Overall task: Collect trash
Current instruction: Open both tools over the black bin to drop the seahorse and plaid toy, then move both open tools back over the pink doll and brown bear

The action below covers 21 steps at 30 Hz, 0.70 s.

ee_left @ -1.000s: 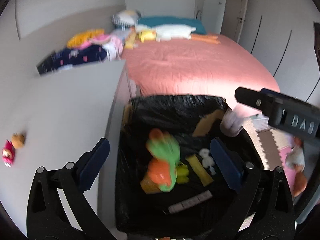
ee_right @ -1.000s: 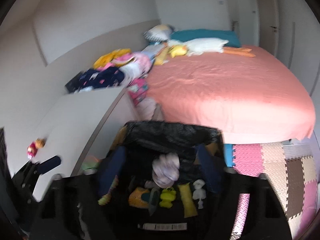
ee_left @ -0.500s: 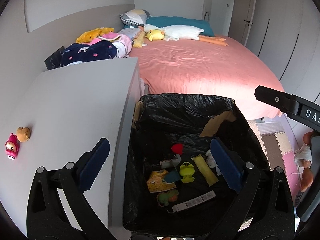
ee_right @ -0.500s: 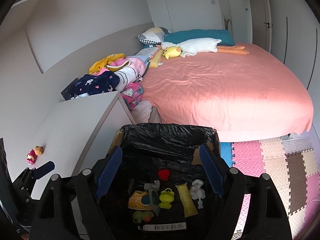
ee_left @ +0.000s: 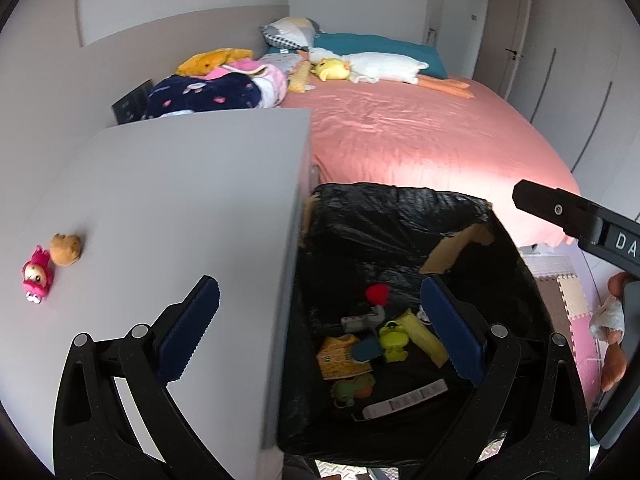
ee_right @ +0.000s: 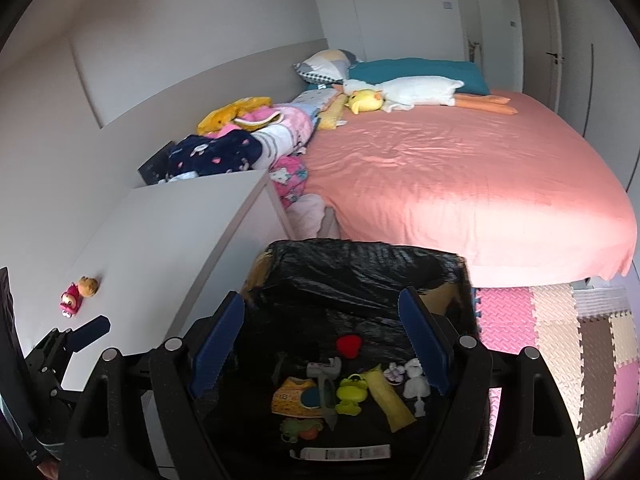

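Note:
A bin lined with a black bag (ee_left: 400, 216) (ee_right: 360, 264) stands between the white desk and the bed. Several small items lie in its bottom, among them a red piece (ee_left: 377, 294) (ee_right: 348, 345), a green frog toy (ee_left: 394, 340) (ee_right: 351, 394) and a yellow strip (ee_right: 390, 400). My left gripper (ee_left: 320, 336) is open and empty, straddling the desk edge and the bin. My right gripper (ee_right: 322, 340) is open and empty above the bin. A pink toy (ee_left: 36, 274) (ee_right: 70, 299) and a brown toy (ee_left: 66, 249) (ee_right: 88, 286) lie on the desk.
The white desk (ee_left: 168, 200) (ee_right: 172, 232) is left of the bin. A bed with a pink sheet (ee_left: 420, 136) (ee_right: 460, 176) lies behind, with piled clothes and plush toys (ee_left: 224, 84) at its head. Foam floor tiles (ee_right: 560, 344) lie to the right.
Green and orange items and a pale bundle dropped from my grippers into the bin a second ago. Both grippers have since shifted a little left, bringing more of the desk into view.

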{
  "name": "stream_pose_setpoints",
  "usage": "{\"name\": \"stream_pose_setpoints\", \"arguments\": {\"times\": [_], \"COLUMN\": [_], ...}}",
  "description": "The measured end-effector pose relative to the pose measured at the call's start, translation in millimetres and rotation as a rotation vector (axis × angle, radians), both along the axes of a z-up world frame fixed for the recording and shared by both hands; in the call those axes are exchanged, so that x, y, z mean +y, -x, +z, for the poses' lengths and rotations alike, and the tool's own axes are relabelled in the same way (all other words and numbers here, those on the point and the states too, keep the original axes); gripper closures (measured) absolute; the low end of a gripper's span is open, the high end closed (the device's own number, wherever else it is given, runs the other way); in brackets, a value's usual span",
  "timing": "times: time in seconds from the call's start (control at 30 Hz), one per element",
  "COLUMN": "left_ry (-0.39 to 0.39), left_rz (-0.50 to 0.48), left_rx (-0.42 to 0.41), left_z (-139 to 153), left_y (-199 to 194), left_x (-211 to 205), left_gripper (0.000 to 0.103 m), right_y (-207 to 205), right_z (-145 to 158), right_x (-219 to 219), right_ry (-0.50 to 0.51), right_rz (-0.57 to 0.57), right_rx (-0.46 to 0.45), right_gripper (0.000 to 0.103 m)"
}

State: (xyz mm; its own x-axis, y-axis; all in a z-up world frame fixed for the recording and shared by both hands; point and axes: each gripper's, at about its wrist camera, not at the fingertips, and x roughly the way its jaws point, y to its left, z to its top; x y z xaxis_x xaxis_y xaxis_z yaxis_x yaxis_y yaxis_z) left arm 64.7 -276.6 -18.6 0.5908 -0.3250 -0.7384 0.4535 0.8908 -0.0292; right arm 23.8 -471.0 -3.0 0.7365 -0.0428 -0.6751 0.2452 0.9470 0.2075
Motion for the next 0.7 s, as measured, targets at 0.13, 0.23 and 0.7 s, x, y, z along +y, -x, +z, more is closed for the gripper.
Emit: {"name": "stream_pose_setpoints", "arguments": {"times": [0.13, 0.23, 0.7], "left_ry": [-0.002, -0.01, -0.006], "left_rz": [0.033, 0.055, 0.18], "left_rx": [-0.003, -0.01, -0.017], "left_z": [-0.5, -1.0, -2.7], "left_y": [-4.4, -7.4, -16.9], "left_x": [19.3, 32.5, 99.4], "left_gripper": [0.006, 0.006, 0.006], "right_y": [-10.0, -17.6, -45.1], "right_z": [-2.5, -3.7, -9.6], "right_x": [19.8, 32.8, 93.1], "right_ry": [0.002, -0.006, -0.03], "right_rz": [0.037, 0.058, 0.162], "right_rx": [0.006, 0.007, 0.011], "right_gripper": [0.023, 0.023, 0.023]}}
